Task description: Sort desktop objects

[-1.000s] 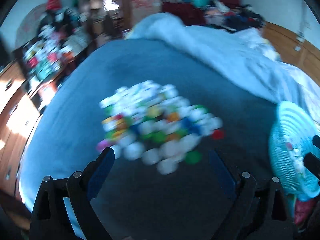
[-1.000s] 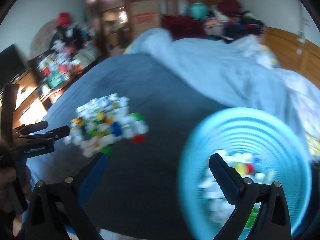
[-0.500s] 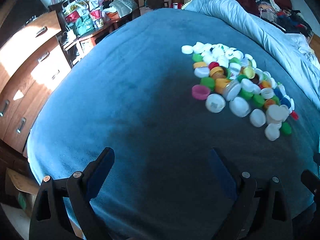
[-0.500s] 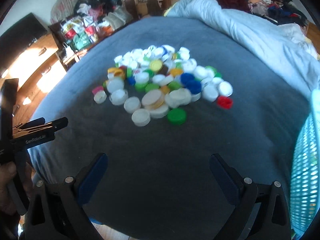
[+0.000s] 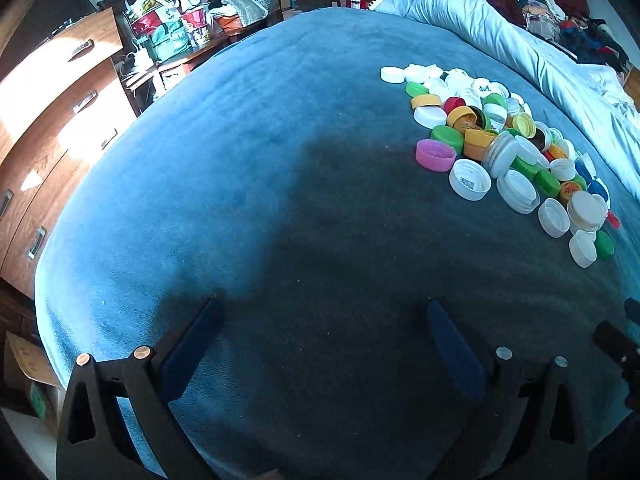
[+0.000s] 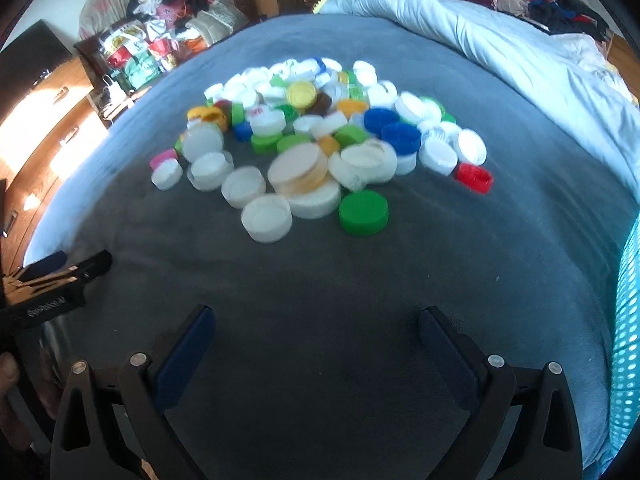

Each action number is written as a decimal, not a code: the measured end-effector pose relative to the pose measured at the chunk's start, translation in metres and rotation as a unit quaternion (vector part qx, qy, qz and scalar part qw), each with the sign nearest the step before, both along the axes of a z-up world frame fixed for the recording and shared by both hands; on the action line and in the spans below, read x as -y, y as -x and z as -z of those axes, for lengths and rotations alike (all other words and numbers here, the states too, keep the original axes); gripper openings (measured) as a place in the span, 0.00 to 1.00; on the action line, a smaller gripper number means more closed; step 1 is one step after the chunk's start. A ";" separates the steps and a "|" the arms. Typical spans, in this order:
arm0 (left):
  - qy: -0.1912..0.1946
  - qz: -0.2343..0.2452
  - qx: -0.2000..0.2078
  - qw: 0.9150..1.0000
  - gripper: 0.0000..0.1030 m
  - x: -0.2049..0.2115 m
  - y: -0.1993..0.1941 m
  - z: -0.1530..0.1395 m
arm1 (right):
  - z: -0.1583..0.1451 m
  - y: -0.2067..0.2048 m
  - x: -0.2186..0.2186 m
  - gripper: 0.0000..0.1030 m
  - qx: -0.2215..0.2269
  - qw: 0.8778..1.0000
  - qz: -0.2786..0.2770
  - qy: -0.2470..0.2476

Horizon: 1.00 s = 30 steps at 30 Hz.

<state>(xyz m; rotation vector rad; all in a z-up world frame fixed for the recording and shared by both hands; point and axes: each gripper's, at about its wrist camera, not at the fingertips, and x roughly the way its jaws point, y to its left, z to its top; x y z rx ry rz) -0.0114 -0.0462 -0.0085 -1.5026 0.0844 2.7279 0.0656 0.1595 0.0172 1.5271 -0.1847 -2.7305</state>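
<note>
A heap of bottle caps [image 6: 320, 136] lies on a bed [image 5: 248, 168] covered in a blue, short-napped fleece blanket. The caps are round, shallow plastic discs with ribbed rims, mostly white, mixed with green, yellow, orange, blue, red and one pink cap [image 5: 435, 155]. Some lie top up, others show their hollow underside. From the left wrist the heap runs as a long band, from the far middle toward the near right. A green cap [image 6: 363, 213] and a red cap [image 6: 473, 177] sit at its near edge.

Bare blanket spreads wide between the heap and both claws. The left claw [image 5: 322, 344] has just been widening; it stands released, nothing between its blue pads. The right claw [image 6: 316, 344] is likewise spread and empty. A perforated turquoise basket [image 6: 626, 320] shows at the right edge. A rumpled pale quilt [image 6: 500, 52] lies beyond, wooden drawers [image 5: 52, 120] to the left.
</note>
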 end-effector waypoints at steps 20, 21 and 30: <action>0.003 0.000 0.028 1.000 0.99 -0.001 0.010 0.000 | 0.008 0.011 0.003 1.00 0.069 0.997 0.037 -0.016; 0.002 0.000 0.028 1.000 0.99 -0.001 0.010 0.000 | 0.008 0.011 0.002 1.00 0.070 0.997 0.037 -0.015; 0.002 0.000 0.027 1.000 0.99 -0.001 0.011 0.000 | 0.008 0.013 0.002 1.00 0.082 0.996 0.041 -0.012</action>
